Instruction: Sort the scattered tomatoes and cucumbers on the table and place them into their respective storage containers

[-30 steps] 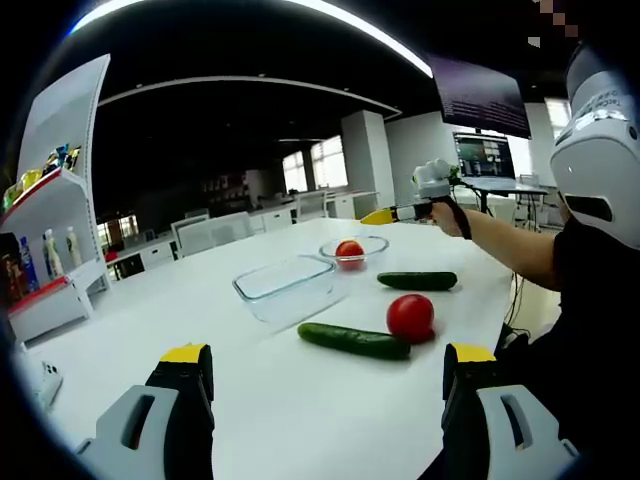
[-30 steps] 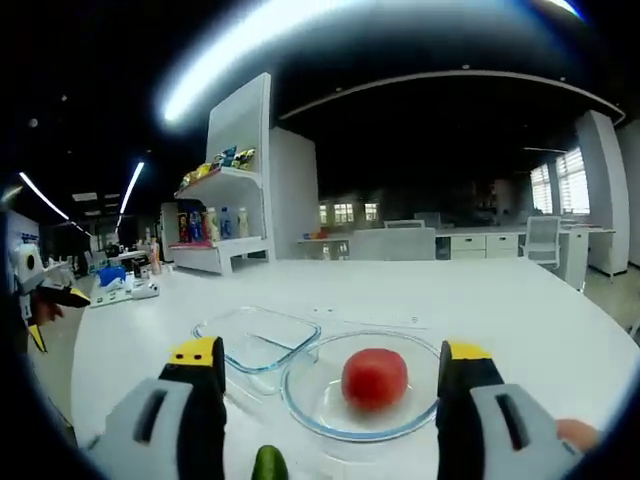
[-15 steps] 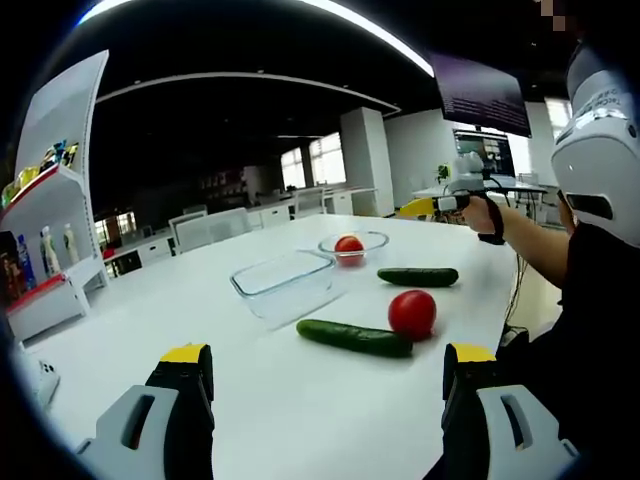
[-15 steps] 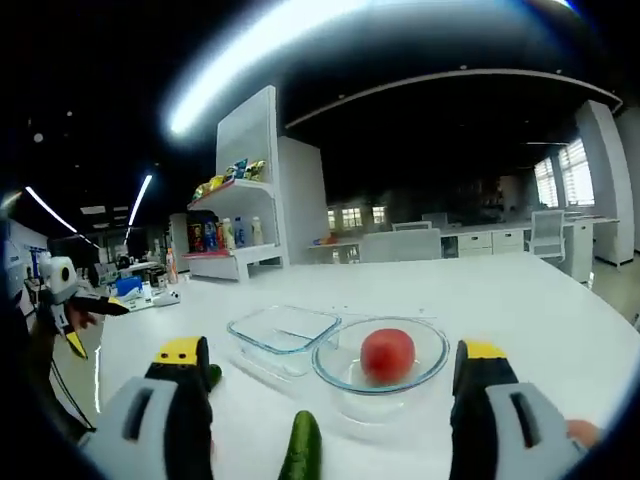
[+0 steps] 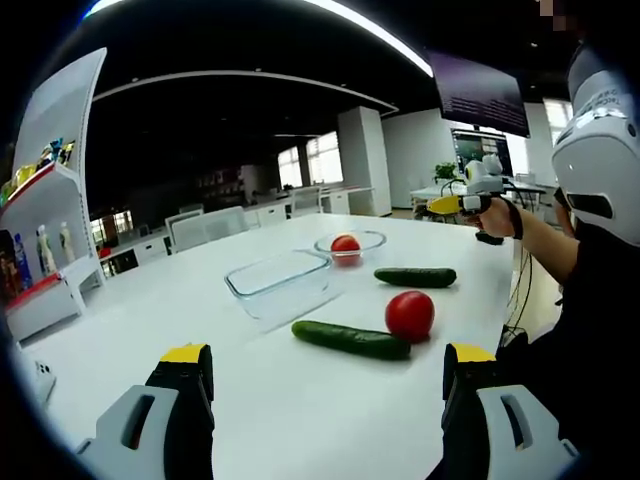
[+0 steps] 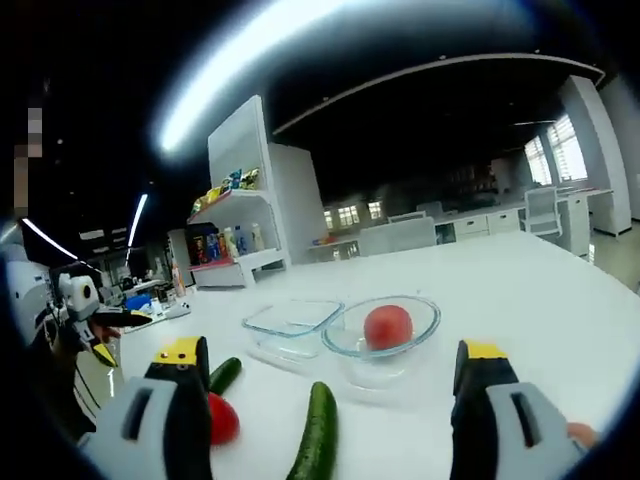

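In the round bowl (image 6: 385, 345), one tomato (image 6: 387, 326) (both grippers gape)

Tomato (image 5: 410, 315) beside cucumber (image 5: 350, 340)

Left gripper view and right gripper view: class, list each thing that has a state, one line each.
Left gripper: open, empty.
Right gripper: open, empty.
Round clear glass bowl: holds one red tomato.
Rectangular clear glass container: empty.
Loose red tomato: on the white table, unsorted.
Two green cucumbers: lying flat, unsorted.

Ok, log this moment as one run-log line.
left tool open, empty | right tool open, empty | tomato in round bowl | rectangular dish empty | loose tomato
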The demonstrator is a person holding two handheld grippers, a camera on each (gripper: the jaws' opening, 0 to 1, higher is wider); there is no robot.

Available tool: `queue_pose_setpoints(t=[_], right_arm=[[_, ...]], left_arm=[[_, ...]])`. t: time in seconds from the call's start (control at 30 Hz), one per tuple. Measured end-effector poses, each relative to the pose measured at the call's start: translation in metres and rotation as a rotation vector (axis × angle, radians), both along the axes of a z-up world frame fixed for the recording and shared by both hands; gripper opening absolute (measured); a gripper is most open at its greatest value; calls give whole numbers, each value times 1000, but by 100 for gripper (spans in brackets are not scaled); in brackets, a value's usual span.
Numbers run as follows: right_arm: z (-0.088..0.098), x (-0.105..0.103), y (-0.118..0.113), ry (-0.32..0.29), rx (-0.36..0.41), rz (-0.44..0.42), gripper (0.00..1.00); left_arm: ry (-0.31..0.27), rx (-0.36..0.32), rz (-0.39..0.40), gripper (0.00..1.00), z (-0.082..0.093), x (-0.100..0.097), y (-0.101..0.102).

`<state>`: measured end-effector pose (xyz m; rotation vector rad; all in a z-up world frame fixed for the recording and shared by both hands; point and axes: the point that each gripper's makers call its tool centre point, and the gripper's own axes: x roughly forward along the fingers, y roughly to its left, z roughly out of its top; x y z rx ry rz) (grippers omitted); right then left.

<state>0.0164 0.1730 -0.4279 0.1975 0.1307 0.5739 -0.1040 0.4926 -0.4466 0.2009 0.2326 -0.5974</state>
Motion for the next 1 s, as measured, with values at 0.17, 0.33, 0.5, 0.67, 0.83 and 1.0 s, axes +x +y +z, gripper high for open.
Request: queue_pose_setpoints(t=[0.17,0.33,0.5,0.67,0.83,1.0], right_arm=[[-2,-10,-2,8,-6,-4,97],[1,-20,-2,10,-12,4,97],[0,-25,-1,14,-12,20,97],[-11,-27,-3,39,-26,14,97],[-13,-28,-4,47,-25,13,97],[-11,-28,-2,44,-19,19,97]], left_arm=[[1,0,3,95,0,1,0],[2,-1,-8,95,0,0,-3],[0,0,-8,95,0,1,-4],[3,-2,-15,95,0,-1,-6],[3,1,-14,95,1,-1,-5],[0,5,-16,95,2,0,-6]])
